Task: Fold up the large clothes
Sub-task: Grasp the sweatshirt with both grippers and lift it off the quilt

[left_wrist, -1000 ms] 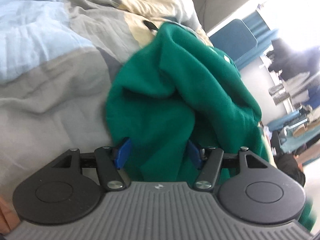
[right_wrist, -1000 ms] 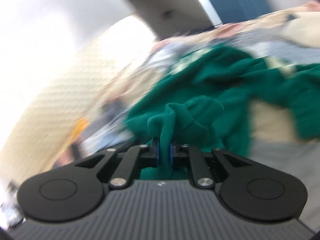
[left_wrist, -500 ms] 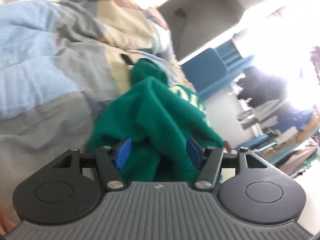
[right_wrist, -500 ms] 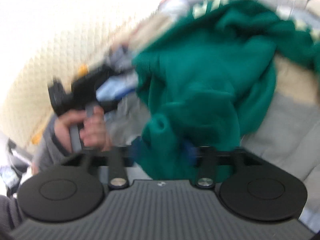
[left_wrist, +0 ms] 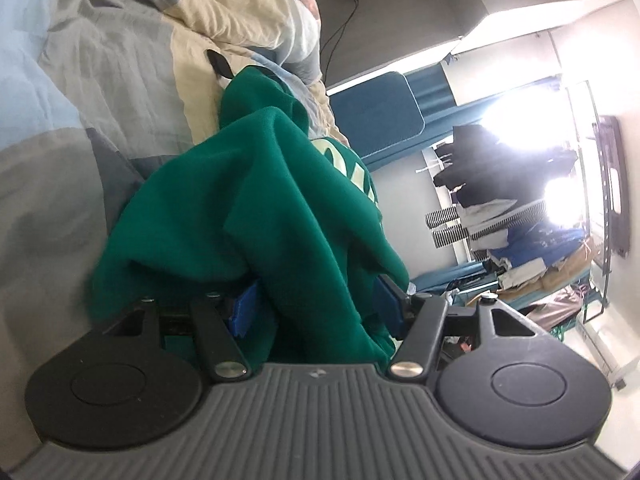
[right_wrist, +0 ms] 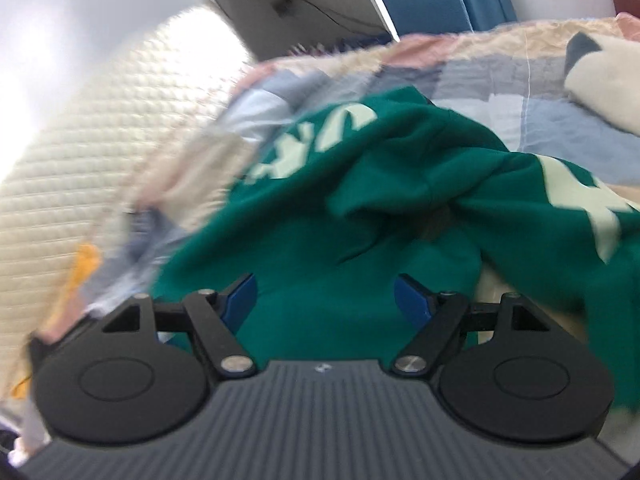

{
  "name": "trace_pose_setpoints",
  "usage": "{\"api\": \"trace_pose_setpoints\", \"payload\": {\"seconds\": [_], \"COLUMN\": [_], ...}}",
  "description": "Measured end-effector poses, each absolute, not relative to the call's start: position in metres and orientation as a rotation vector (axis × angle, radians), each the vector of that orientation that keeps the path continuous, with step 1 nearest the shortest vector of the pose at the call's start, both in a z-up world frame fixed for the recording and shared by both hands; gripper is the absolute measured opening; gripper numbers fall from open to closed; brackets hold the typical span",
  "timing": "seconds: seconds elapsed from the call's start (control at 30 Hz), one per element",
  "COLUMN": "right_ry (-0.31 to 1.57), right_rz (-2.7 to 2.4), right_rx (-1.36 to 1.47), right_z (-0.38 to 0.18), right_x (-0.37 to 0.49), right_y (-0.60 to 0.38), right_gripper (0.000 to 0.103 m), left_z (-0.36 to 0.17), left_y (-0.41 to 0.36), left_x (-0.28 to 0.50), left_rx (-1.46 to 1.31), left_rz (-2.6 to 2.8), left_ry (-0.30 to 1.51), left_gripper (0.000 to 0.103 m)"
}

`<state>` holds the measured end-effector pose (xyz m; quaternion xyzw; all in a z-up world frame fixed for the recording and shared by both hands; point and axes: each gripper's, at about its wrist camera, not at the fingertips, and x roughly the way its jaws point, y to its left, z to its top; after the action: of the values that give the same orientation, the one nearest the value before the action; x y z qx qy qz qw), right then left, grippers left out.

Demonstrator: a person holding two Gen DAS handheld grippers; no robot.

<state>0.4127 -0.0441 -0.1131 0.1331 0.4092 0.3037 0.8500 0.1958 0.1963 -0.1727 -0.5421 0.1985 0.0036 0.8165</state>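
The green sweatshirt (left_wrist: 256, 216) lies bunched on the patchwork quilt (left_wrist: 92, 92). It looks soft, thick and floppy, likely best pinched at a hem or shoulder seam. Left gripper (left_wrist: 320, 308) and right gripper (right_wrist: 324, 296) both stand open, cloth between their jaws. Only the right view shows pale lettering (right_wrist: 316, 140) at 12 o'clock; the left shows a clothes pile (left_wrist: 516, 220) at 3 o'clock

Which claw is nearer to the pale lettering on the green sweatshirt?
Hard to call, likely right. The right claw is open over plain green cloth, with the lettering just ahead. The left claw is open around a fold of the green sweatshirt, its lettering farther up.
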Motion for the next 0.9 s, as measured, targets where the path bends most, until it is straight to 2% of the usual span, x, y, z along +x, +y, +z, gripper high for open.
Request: {"api": "trace_pose_setpoints", "payload": {"seconds": [0.23,0.27,0.3,0.33,0.37,0.4,0.47,0.5,0.53,0.57,0.6,0.67,0.77,0.9], "right_ry": [0.869,0.856,0.844,0.835,0.823,0.800,0.727,0.689,0.652,0.633,0.602,0.542,0.466,0.400], "right_rz": [0.617,0.596,0.581,0.582,0.590,0.603,0.643,0.661,0.682,0.698,0.716,0.729,0.736,0.726], "right_rx": [0.291,0.283,0.275,0.278,0.290,0.307,0.311,0.315,0.347,0.383,0.424,0.449,0.485,0.463], "right_z": [-0.161,-0.164,-0.168,-0.170,-0.170,-0.168,-0.156,-0.148,-0.137,-0.130,-0.118,-0.098,-0.067,-0.036], "right_x": [0.473,0.477,0.481,0.483,0.483,0.481,0.471,0.465,0.458,0.454,0.447,0.434,0.408,0.369], "right_y": [0.009,0.013,0.016,0.018,0.018,0.016,0.012,0.008,-0.001,-0.008,-0.019,-0.036,-0.069,-0.109], "right_gripper": [0.077,0.067,0.052,0.043,0.025,0.017,0.009,0.009,0.008,0.008,0.008,0.008,0.008,0.008], "left_z": [-0.192,-0.193,-0.195,-0.197,-0.197,-0.196,-0.196,-0.197,-0.199,-0.198,-0.198,-0.193,-0.179,-0.148], "left_y": [0.211,0.213,0.215,0.217,0.218,0.221,0.223,0.225,0.226,0.226,0.227,0.225,0.218,0.202], "left_x": [0.207,0.209,0.211,0.213,0.216,0.220,0.225,0.226,0.228,0.228,0.229,0.232,0.230,0.212], "left_rx": [-1.200,-1.198,-1.197,-1.195,-1.184,-1.165,-1.138,-1.139,-1.147,-1.153,-1.156,-1.121,-1.062,-0.991], "left_rz": [0.021,0.022,0.025,0.018,-0.011,-0.032,-0.027,-0.025,-0.025,-0.029,-0.037,-0.066,-0.122,-0.270], "left_ry": [0.401,0.396,0.391,0.388,0.387,0.386,0.393,0.395,0.388,0.381,0.371,0.357,0.312,0.206], "left_gripper": [0.067,0.067,0.067,0.066,0.066,0.066,0.065,0.064,0.056,0.045,0.039,0.016,0.009,0.009]}}
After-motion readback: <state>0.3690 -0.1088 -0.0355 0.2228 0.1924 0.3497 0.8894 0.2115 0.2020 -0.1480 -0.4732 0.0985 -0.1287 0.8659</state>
